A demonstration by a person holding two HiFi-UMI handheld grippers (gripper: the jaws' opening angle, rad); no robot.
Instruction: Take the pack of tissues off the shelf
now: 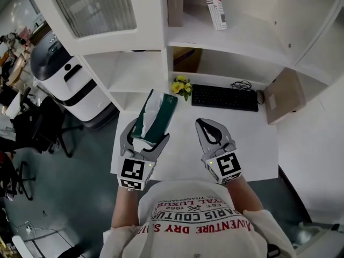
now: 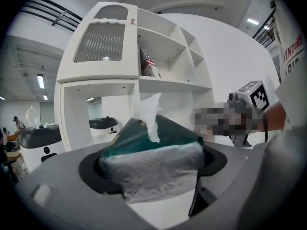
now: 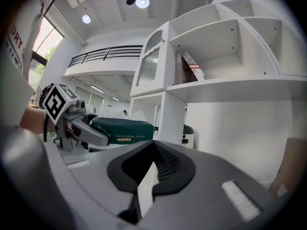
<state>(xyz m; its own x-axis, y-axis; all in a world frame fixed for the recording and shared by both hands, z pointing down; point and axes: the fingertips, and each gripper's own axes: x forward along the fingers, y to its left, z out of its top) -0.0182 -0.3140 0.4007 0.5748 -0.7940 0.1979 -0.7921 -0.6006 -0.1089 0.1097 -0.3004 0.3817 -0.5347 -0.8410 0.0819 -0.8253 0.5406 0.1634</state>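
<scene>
A dark green pack of tissues, with a white sheet sticking out of its top, hangs over the left part of the white desk. My left gripper is shut on its near, clear-wrapped end. In the left gripper view the pack fills the space between both jaws, with the white shelf unit behind it. My right gripper hovers over the desk beside it, shut and holding nothing. The right gripper view shows its own closed jaws and the pack off to the left.
At the back of the desk lie a black keyboard and mouse, next to yellow flowers. A cardboard box stands at the right. A flag-printed book sits on an upper shelf. A white machine stands left.
</scene>
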